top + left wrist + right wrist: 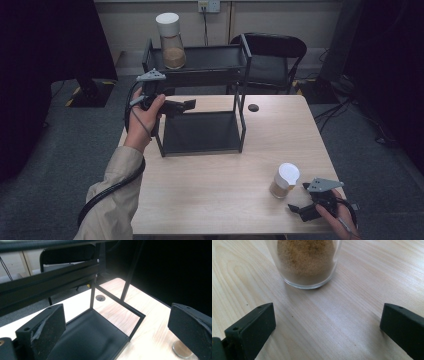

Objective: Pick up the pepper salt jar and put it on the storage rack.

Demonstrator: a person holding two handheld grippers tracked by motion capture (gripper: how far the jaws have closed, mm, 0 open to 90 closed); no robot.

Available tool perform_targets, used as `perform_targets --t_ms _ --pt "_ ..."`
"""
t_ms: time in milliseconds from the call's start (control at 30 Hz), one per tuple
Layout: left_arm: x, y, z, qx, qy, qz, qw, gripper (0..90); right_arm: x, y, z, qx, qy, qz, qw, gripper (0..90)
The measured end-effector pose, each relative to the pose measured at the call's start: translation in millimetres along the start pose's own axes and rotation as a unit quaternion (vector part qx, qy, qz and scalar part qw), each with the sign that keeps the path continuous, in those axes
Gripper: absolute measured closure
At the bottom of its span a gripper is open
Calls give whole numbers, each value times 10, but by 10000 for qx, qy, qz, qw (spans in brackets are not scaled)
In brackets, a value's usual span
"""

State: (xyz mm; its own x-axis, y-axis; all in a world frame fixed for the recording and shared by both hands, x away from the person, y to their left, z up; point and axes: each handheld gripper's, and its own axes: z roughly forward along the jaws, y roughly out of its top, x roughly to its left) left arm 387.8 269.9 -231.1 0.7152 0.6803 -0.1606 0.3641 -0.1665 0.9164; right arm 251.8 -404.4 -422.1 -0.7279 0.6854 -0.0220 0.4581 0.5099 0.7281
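A black two-shelf metal rack (200,132) stands at the back of the wooden table (225,195). On its top shelf, at the left, sits a glass jar (171,42) of brown powder with a white lid. A second, similar jar (285,181) stands on the table at the front right. My left gripper (189,105) is held at the rack's left side, pointing right between the shelves, open and holding nothing. It looks down on the lower shelf (87,337). My right gripper (299,197) rests low, just right of the second jar (305,262), open with the jar a little ahead of its jaws.
A black folding chair (270,47) stands behind the rack. A dark round cable hole (253,107) marks the tabletop right of the rack, and the same cable hole (100,298) lies beyond the lower shelf. Grey carpet surrounds the table. A wall outlet (209,6) is at the back.
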Motion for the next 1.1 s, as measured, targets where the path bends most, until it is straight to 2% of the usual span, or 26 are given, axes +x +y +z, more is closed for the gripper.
perform_targets --t_ms 633,1100 --pt "-3 -287 85 152 -45 -19 9999 7 0 -1 0 -1 1 -4 10000 0" --pt "-1 -523 104 165 -76 -72 9998 7 -1 1 -1 6 3 -4 10000 0"
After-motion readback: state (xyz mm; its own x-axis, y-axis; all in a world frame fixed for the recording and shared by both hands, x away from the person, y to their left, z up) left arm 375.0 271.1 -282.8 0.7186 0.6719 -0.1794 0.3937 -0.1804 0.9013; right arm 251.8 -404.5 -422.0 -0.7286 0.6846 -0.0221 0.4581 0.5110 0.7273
